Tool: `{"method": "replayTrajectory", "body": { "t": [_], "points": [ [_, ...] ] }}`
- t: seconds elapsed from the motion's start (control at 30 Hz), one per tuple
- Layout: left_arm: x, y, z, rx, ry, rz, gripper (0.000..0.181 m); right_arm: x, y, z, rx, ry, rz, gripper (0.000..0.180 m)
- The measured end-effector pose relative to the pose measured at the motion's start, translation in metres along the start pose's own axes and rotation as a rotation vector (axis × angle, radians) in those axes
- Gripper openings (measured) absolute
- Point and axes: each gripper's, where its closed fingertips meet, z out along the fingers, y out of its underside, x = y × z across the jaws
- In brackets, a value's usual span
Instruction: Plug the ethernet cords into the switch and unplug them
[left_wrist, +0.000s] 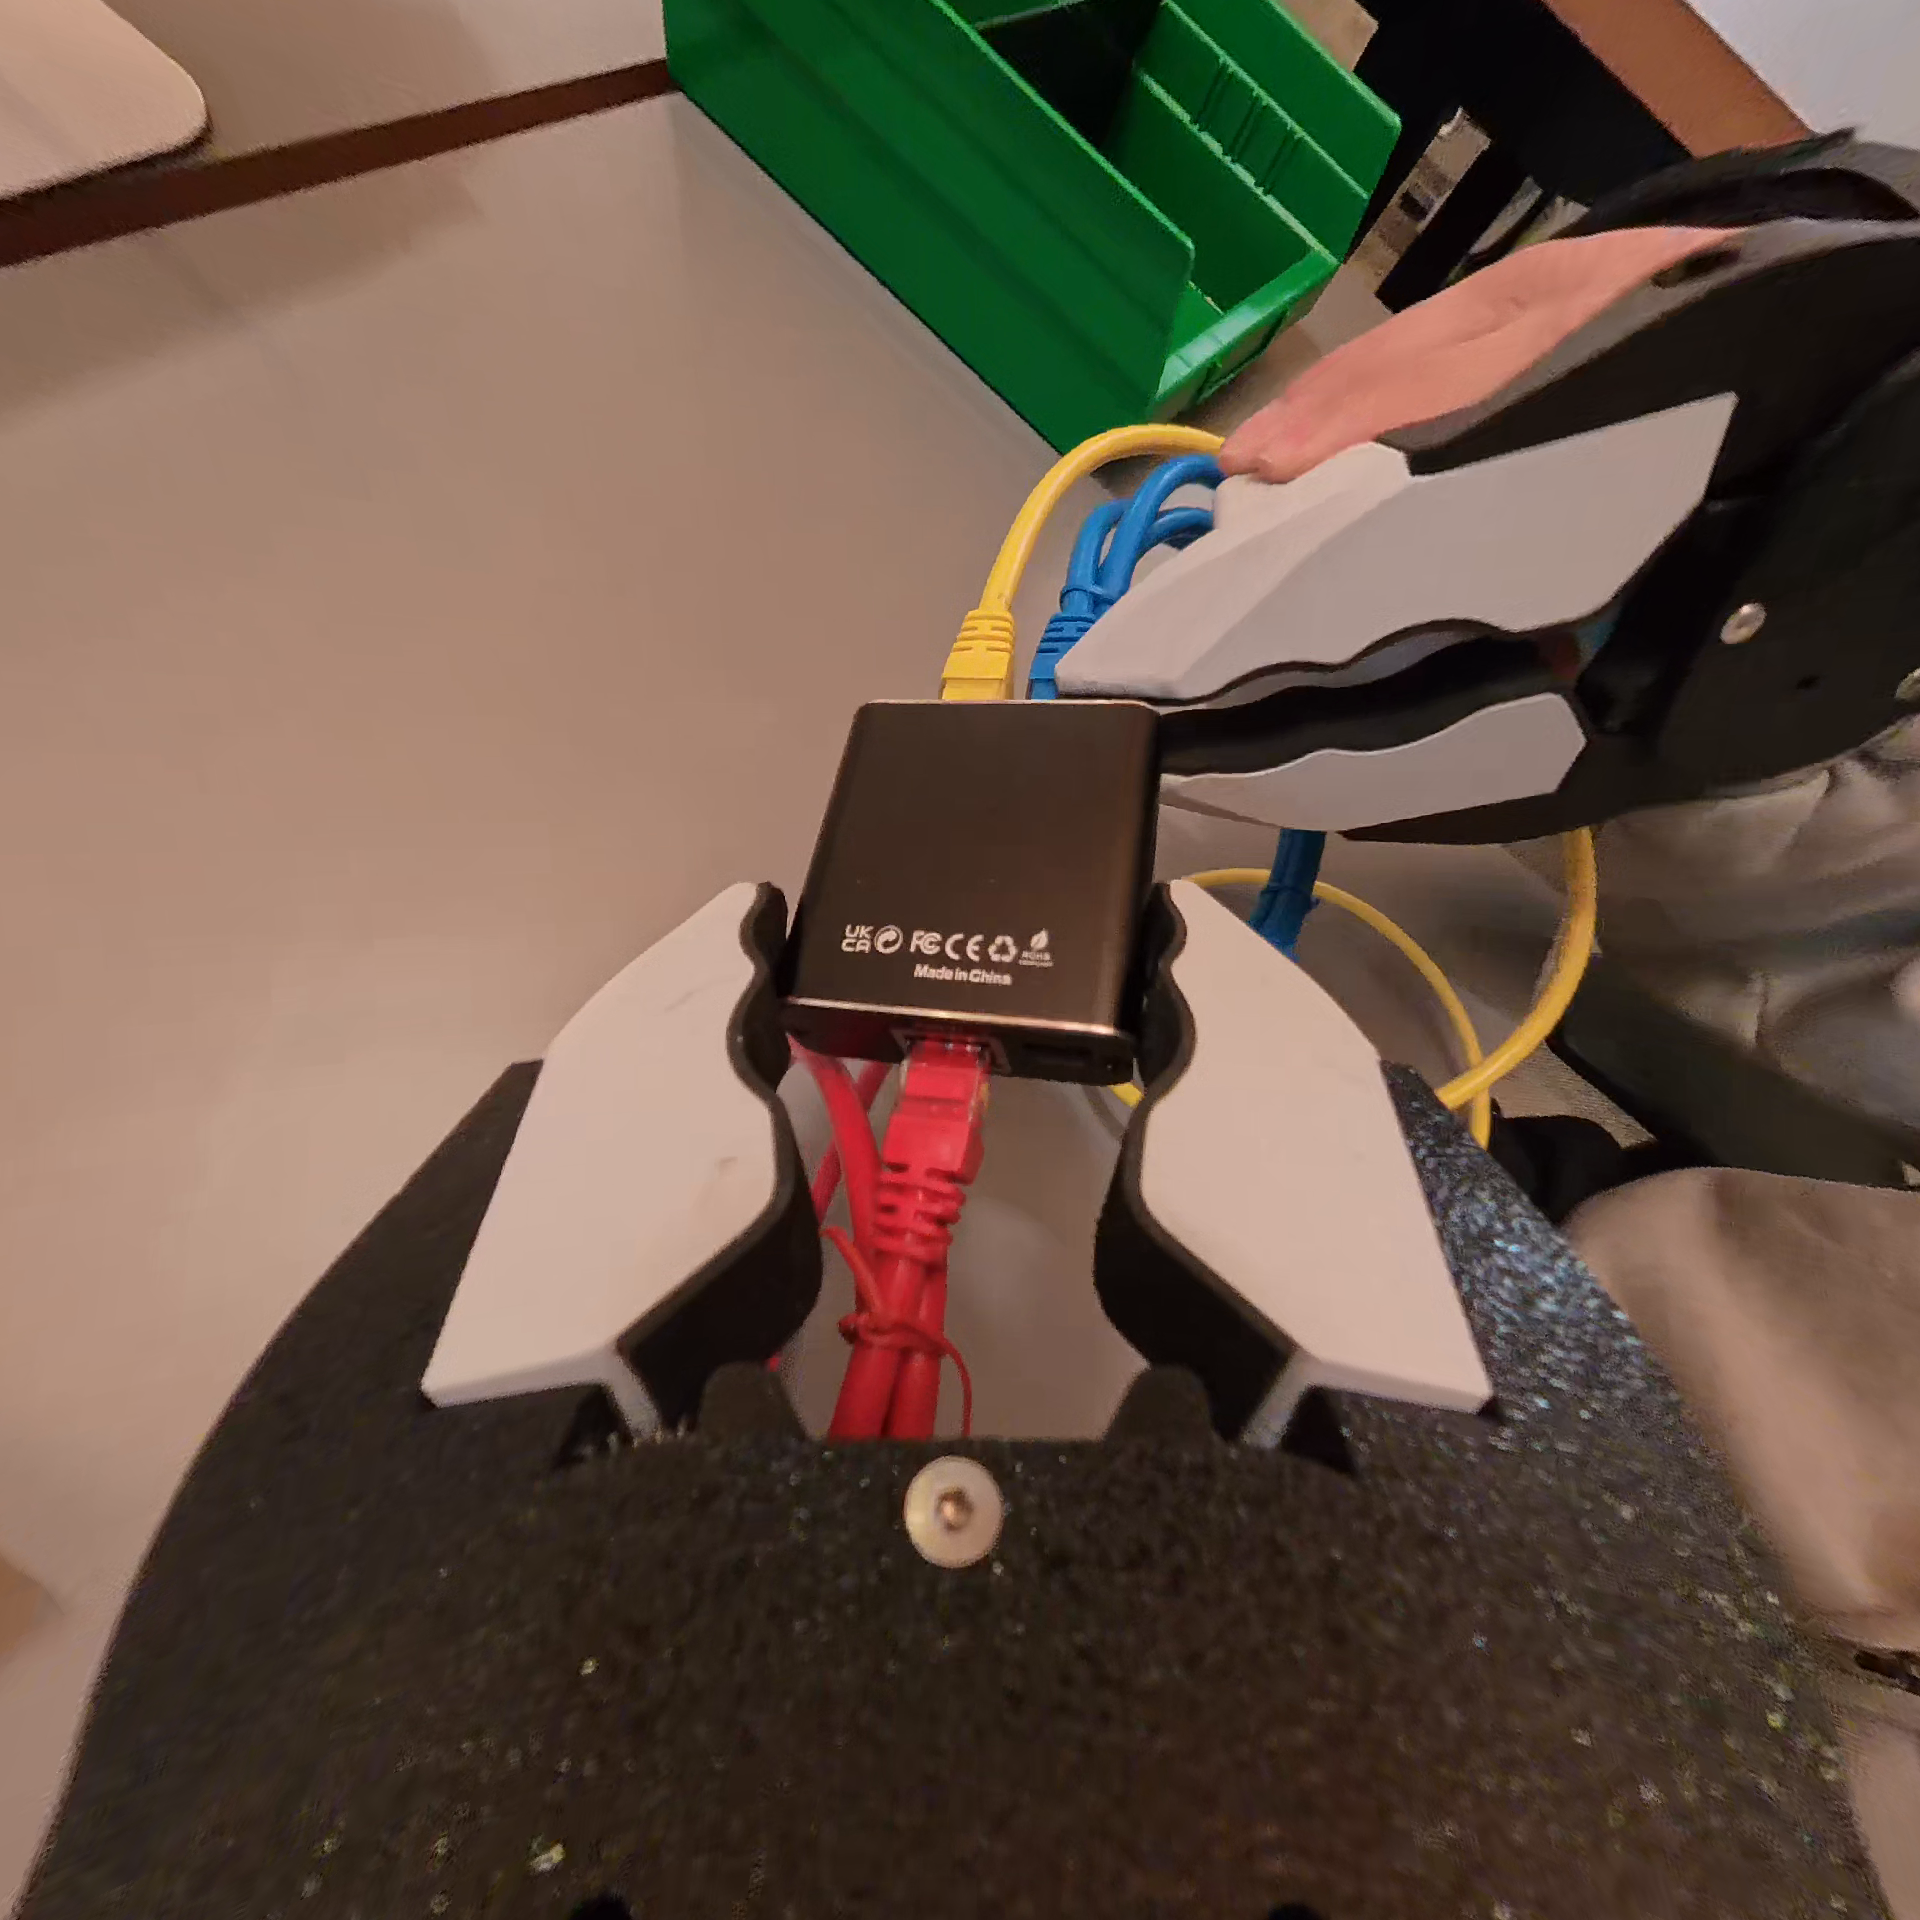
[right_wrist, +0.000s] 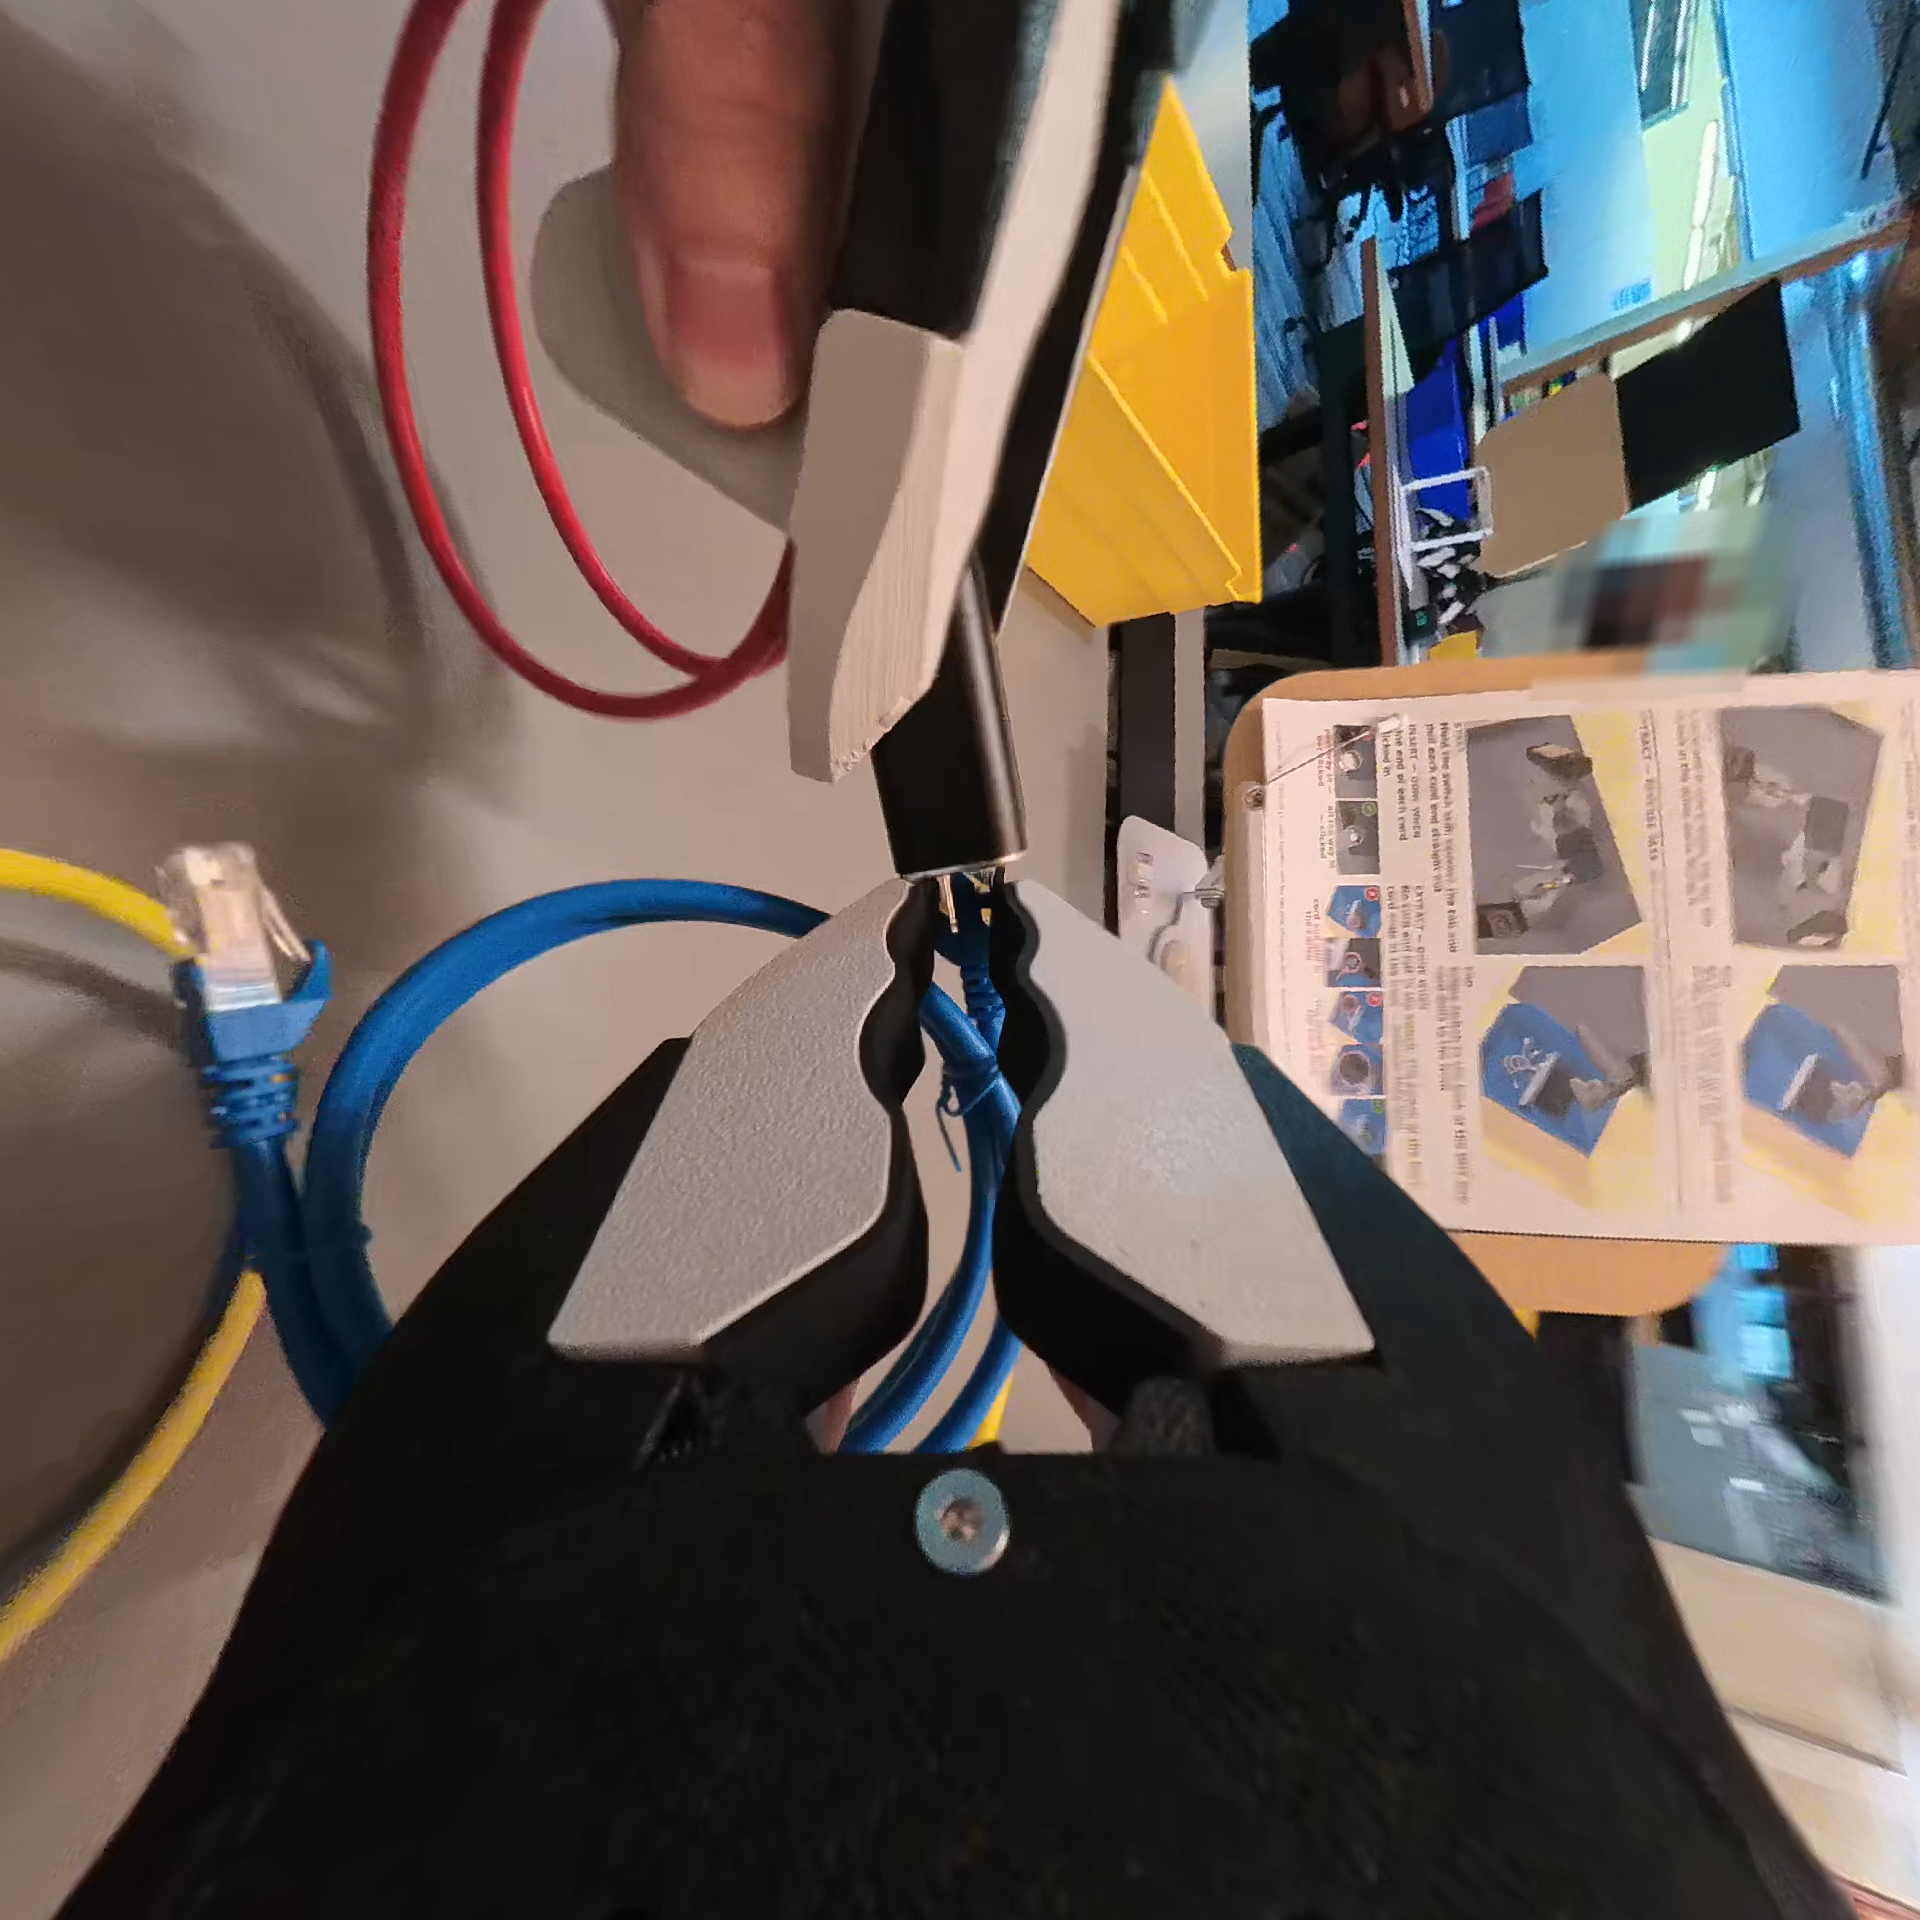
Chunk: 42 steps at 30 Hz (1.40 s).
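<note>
Left gripper (left_wrist: 961, 987) clamped on sides of black switch (left_wrist: 977, 862), held above the pale table (left_wrist: 416, 623). Red cord (left_wrist: 930, 1132) seated in near port; yellow cord (left_wrist: 982, 649) in far face. Right gripper (right_wrist: 951, 899) pinching blue cord (right_wrist: 971, 966) plug at far face of switch. Green bin (left_wrist: 1039, 229) near table's far edge.

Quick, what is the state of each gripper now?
Left gripper: closed on the black switch.
Right gripper: closed on the blue cord's plug at the switch.
</note>
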Motion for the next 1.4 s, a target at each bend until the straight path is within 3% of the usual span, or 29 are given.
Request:
{"method": "replayTrajectory", "body": {
  "t": [0.43, 0.67, 0.87, 0.93, 0.97, 1.0, 1.03, 1.1, 1.17, 1.3, 1.4],
  "points": [
    [0.013, 0.002, 0.001, 0.024, 0.192, -0.138, 0.065, 0.001, -0.003, -0.011, -0.008, 0.010, -0.165, 0.013],
    [0.009, -0.002, -0.003, 0.017, 0.000, 0.039, 0.065, 0.004, -0.002, -0.011, 0.020, 0.009, -0.127, 0.013],
    [0.017, -0.003, -0.004, 0.046, 0.208, -0.142, 0.065, 0.007, -0.007, -0.017, 0.017, 0.029, -0.163, 0.013],
    [0.013, -0.002, -0.002, 0.039, 0.138, -0.070, 0.065, 0.005, -0.008, -0.015, 0.014, 0.027, -0.152, 0.012],
    [0.003, 0.004, -0.002, -0.008, 0.038, -0.004, 0.065, 0.012, -0.002, -0.016, -0.018, 0.076, -0.135, 0.000],
    [-0.020, 0.016, -0.009, -0.075, -0.108, 0.071, 0.065, 0.028, 0.040, -0.022, -0.204, 0.125, -0.170, 0.001],
    [-0.036, 0.024, -0.020, -0.086, -0.163, 0.056, 0.065, 0.038, 0.073, -0.033, -0.245, 0.124, -0.058, 0.001],
    [-0.027, 0.002, -0.035, 0.063, -0.067, -0.060, 0.065, 0.052, 0.057, -0.051, -0.055, 0.125, 0.175, 0.001],
    [-0.019, -0.013, -0.032, 0.056, -0.108, 0.072, 0.065, 0.062, 0.035, -0.053, -0.054, 0.154, 0.101, 0.001],
    [-0.003, -0.029, -0.028, 0.092, -0.065, 0.211, 0.065, 0.067, 0.026, -0.058, 0.020, 0.101, 0.281, 0.002],
    [-0.009, -0.038, -0.031, 0.177, -0.124, 0.210, 0.065, 0.075, 0.004, -0.078, 0.171, 0.161, 0.506, 0.037]
  ]
}}
